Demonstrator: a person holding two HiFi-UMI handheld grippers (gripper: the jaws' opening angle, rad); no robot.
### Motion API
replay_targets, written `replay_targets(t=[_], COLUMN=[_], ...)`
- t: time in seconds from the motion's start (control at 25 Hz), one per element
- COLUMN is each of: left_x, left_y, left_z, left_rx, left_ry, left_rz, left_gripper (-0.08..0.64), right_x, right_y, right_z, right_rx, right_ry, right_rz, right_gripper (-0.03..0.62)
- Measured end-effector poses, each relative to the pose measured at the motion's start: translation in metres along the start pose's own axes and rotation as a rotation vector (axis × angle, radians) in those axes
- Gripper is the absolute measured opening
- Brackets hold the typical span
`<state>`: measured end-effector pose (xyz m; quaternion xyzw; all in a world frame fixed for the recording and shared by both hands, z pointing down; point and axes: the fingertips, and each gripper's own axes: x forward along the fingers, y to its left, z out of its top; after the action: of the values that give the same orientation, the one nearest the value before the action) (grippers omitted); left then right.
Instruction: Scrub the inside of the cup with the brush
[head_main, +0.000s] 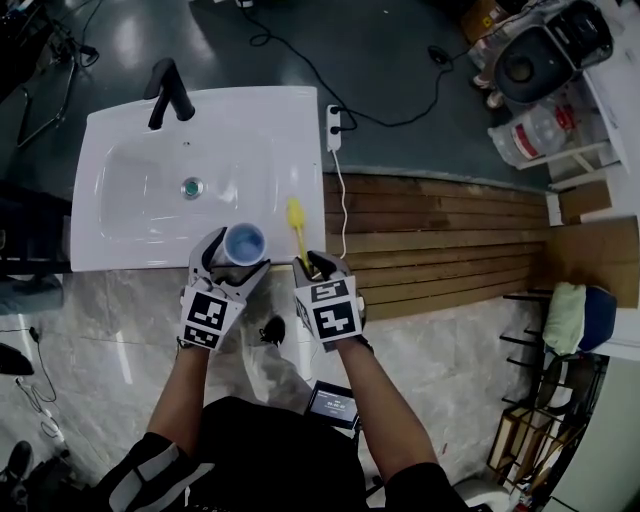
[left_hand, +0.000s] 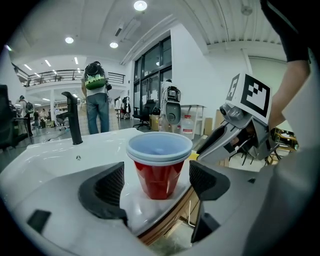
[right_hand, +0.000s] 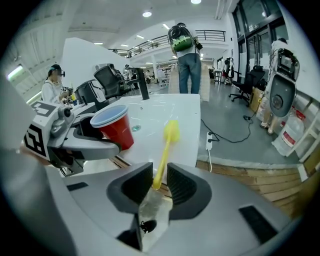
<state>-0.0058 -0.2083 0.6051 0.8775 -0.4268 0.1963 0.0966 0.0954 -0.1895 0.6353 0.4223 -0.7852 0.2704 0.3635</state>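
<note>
The white sink (head_main: 130, 130) fills the upper left of the head view. The cup (head_main: 244, 243), red outside and pale blue inside, is stood upright on the sink's front ledge, just left of centre. It is bracketed by the left gripper (left_hand: 156, 186), whose jaws are spread wide, with a gap visible on each side of the cup wall. To its right, the yellow brush (head_main: 296, 222) is laid on the ledge, bristle end pointing up the frame. Its handle end is set between the narrowly parted jaws of the right gripper (right_hand: 155, 185), and no firm pinch can be made out.

Two failures are judged likely. If the cup is not clamped before the brush goes in, it could be tipped or pushed off the ledge towards the floor at the bottom of the frame, since it is light and near the edge. If the brush is lifted before the jaws are closed, the thin handle could slip or swing. The grippers are also close together, so a knock between them is possible.

Right of the sink, wooden boards (head_main: 440, 240) are laid across the frame. A black faucet (head_main: 168, 90) is mounted at the sink's upper left, well clear. A power strip (head_main: 334, 127) rests against the sink's upper right corner, where splashes could reach it. Nothing is seen to block the path from brush to cup.
</note>
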Motion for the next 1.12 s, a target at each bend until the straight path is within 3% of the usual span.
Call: replay_targets(t=[0.56,0.68,1.12], left_x=[0.01,0.008,0.004], left_y=[0.008,0.012,0.005], left_z=[-0.003,-0.001,0.003], left_rx=[0.048,0.042,0.035], left_ry=[0.058,0.046,0.035], left_rz=[0.065,0.085,0.038], left_gripper=[0.385,0.309,0.284], right_x=[0.01,0.011,0.008], right_y=[0.0,0.001,0.0], right_z=[0.007,0.007,0.004], right_rx=[-0.009,-0.017,0.016], right_ry=[0.004,0.005,0.007], right_rz=[-0.001,-0.006,0.006], right_gripper=[0.073,0.043,0.04])
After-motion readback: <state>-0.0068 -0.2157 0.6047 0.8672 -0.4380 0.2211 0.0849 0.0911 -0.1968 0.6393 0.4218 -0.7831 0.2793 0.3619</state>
